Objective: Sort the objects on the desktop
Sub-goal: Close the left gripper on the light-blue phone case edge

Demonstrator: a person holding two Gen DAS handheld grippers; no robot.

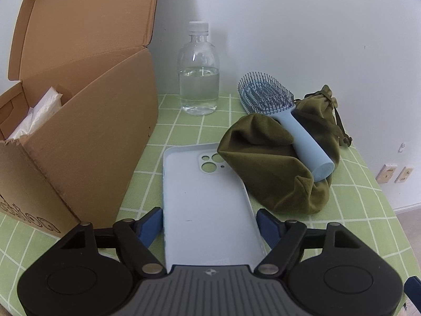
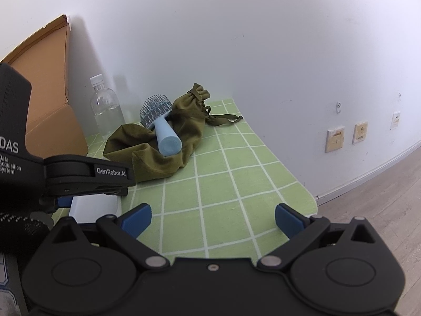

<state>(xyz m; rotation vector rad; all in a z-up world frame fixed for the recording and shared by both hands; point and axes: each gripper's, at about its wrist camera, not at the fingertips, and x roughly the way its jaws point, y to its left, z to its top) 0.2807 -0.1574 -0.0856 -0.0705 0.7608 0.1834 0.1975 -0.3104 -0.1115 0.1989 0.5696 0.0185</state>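
Observation:
A pale blue phone case [image 1: 208,205] lies inside-up on the green checked tablecloth [image 1: 368,210], between the blue pads of my left gripper [image 1: 209,227]. The pads touch its two long edges, so the gripper is shut on it. A light blue hairbrush [image 1: 286,121] rests on an olive drawstring pouch [image 1: 263,163]; both also show in the right wrist view, the hairbrush [image 2: 163,129] on the pouch [image 2: 158,152]. My right gripper [image 2: 213,221] is open and empty above bare cloth. The left gripper's body [image 2: 79,173] shows at its left.
An open cardboard box [image 1: 86,121] with white plastic inside stands at the left. A clear water bottle [image 1: 199,76] stands by the wall. The tablecloth's right edge [image 2: 302,181] drops to a wooden floor. Wall sockets [image 2: 334,138] sit low on the wall.

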